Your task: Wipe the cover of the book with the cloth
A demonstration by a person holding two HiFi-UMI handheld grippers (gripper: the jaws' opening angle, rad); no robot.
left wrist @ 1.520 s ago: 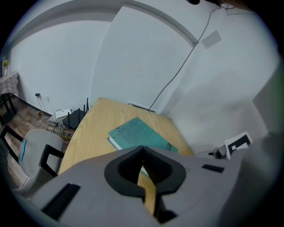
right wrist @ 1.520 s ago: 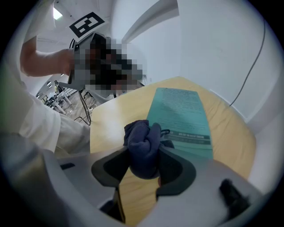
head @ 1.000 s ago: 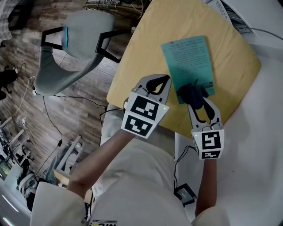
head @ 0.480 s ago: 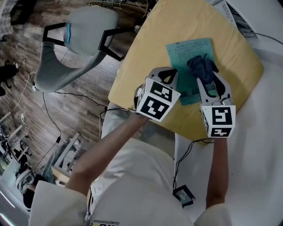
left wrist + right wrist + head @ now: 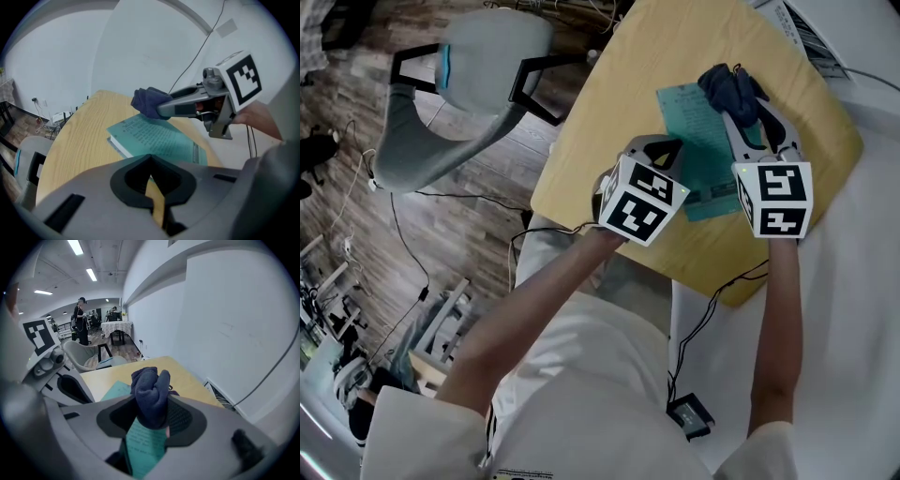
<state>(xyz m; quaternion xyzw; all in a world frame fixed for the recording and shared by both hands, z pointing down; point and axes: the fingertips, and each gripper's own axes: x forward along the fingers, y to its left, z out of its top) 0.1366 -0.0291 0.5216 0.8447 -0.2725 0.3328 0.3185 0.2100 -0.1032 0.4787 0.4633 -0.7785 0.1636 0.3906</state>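
Sliding cloth farther up book

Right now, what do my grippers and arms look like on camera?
The left gripper and right gripper are both grey plastic with black inner lining, each carrying a white cube printed with black square markers. The person wears a pale short-sleeved shirt; forearms are bare.

The cloth and right tongs hide one corner of the book.

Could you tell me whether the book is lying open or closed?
Closed: the book lies flat on the table, teal cover up, page edges stacked underneath.
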